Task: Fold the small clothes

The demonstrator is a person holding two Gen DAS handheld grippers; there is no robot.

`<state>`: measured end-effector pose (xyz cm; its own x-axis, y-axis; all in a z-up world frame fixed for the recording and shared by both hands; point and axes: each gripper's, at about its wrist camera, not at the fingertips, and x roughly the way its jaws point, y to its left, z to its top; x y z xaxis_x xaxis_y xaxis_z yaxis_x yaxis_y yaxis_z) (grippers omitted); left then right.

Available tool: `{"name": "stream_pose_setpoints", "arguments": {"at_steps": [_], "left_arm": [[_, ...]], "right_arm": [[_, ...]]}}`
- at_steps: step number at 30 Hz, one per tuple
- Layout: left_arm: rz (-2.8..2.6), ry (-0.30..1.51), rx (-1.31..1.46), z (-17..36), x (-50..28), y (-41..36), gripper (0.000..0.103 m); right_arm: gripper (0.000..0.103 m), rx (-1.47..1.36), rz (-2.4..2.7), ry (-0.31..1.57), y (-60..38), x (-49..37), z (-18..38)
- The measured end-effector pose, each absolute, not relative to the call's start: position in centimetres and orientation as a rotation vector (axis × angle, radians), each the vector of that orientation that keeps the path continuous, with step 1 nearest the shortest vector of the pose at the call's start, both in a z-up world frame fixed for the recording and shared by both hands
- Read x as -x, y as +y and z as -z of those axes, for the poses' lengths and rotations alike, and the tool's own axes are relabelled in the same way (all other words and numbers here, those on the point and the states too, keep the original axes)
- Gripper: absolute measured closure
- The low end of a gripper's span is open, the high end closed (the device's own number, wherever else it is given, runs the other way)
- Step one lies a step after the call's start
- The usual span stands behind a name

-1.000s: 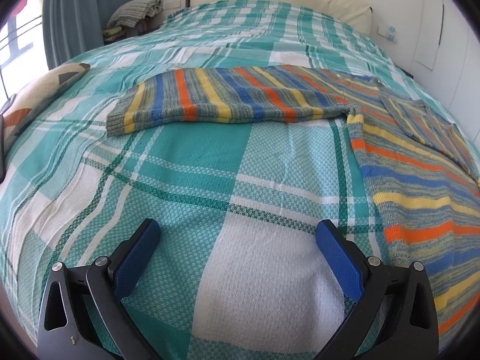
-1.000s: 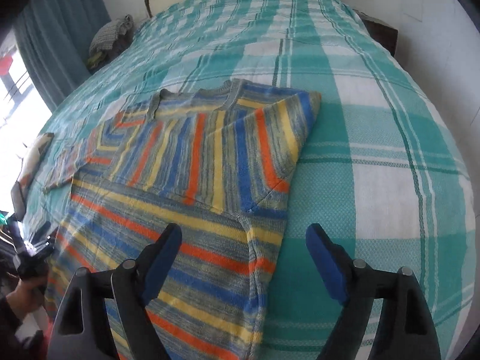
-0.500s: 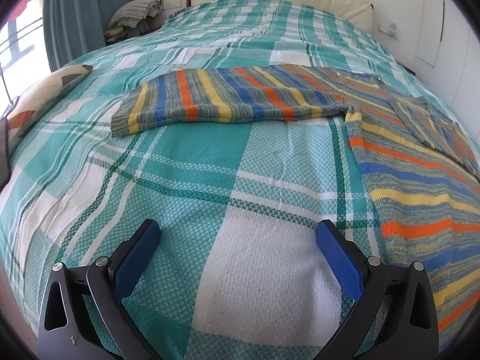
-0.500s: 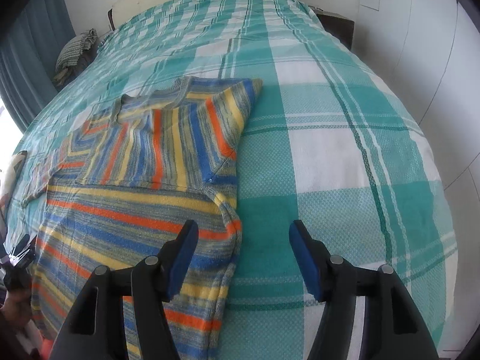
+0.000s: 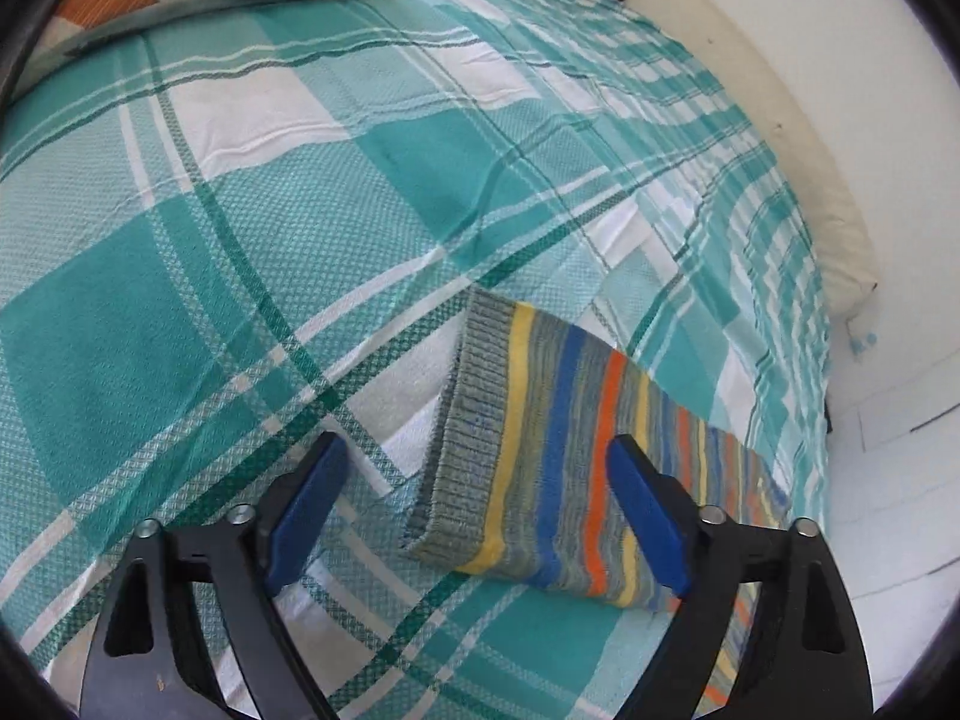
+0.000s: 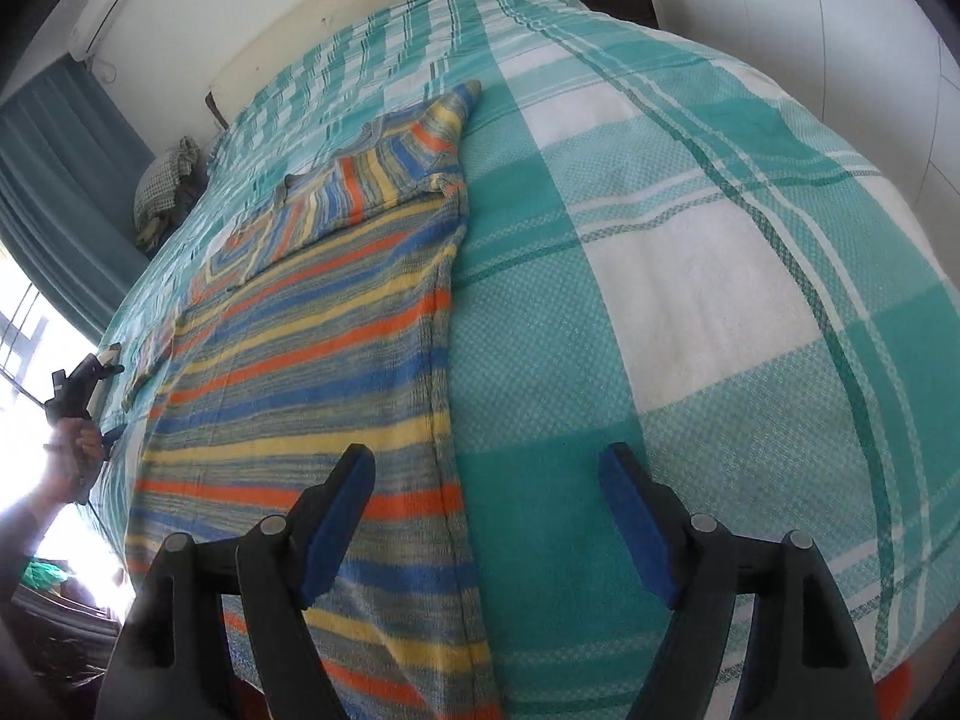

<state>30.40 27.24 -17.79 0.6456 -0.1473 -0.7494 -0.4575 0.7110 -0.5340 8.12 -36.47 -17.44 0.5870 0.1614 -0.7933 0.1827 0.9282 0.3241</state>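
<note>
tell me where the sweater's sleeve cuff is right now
In the left wrist view the grey ribbed sleeve cuff lies flat on the plaid bedspread, between the open fingers of the left gripper, nearer its right finger.

Left gripper [image 5: 474, 510] jaws spread, right gripper [image 6: 486, 516] likewise

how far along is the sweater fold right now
Early. One sleeve already lies folded across the striped sweater. The left gripper, open, frames the other sleeve's cuff without gripping. The right gripper, open, hovers over the side hem. That sleeve and the body remain unfolded.
</note>
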Motion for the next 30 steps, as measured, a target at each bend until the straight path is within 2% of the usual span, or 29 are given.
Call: {"name": "stream_pose_setpoints", "arguments": {"at_steps": [1, 2, 8, 11, 14, 15, 17, 18, 19, 22, 25, 30], "left_arm": [[-0.159, 0.904, 0.768, 17.9, -31.2, 26.5, 0.094], [-0.133, 0.926, 0.761, 17.7, -31.8, 25.9, 0.099], [0.078, 0.801, 0.546, 8.0, -32.6, 18.3, 0.099], [0.271, 0.764, 0.435, 2.9, -33.3, 10.7, 0.099], [0.419, 0.774, 0.324, 0.8, -33.6, 2.4, 0.099], [0.448, 0.794, 0.29, 1.1, -33.7, -0.3, 0.097], [0.483, 0.875, 0.23, 3.2, -34.3, -5.1, 0.077], [0.491, 0.933, 0.209, 4.8, -34.8, -7.0, 0.037], [0.481, 0.975, 0.192, 6.4, -35.0, -8.3, 0.017], [0.443, 0.954, 0.229, 8.7, -33.8, -7.9, 0.021], [0.332, 0.927, 0.213, 10.1, -32.5, -5.4, 0.016], [0.167, 1.063, 0.015, 16.3, -28.9, -1.6, 0.015]], "right_arm": [[0.023, -0.376, 0.009, 0.948, -36.3, -8.2, 17.5], [0.02, -0.36, 0.002, 0.947, -36.1, -8.4, 17.6], [0.017, -0.355, 0.0, 0.915, -36.1, -8.3, 18.2], [0.016, -0.335, 0.0, 0.9, -35.9, -8.2, 18.4], [0.015, -0.337, 0.006, 0.895, -35.7, -8.1, 18.4], [0.015, -0.345, 0.007, 0.894, -35.8, -8.1, 18.4], [0.015, -0.364, 0.004, 0.892, -36.0, -8.1, 18.3], [0.015, -0.372, 0.0, 0.892, -36.2, -8.1, 18.3], [0.015, -0.379, -0.004, 0.892, -36.3, -8.1, 18.3], [0.015, -0.377, -0.017, 0.896, -36.4, -8.0, 18.3], [0.015, -0.374, -0.025, 0.896, -36.4, -7.8, 18.3], [0.011, -0.315, -0.026, 0.887, -35.6, -7.6, 18.7]]}}
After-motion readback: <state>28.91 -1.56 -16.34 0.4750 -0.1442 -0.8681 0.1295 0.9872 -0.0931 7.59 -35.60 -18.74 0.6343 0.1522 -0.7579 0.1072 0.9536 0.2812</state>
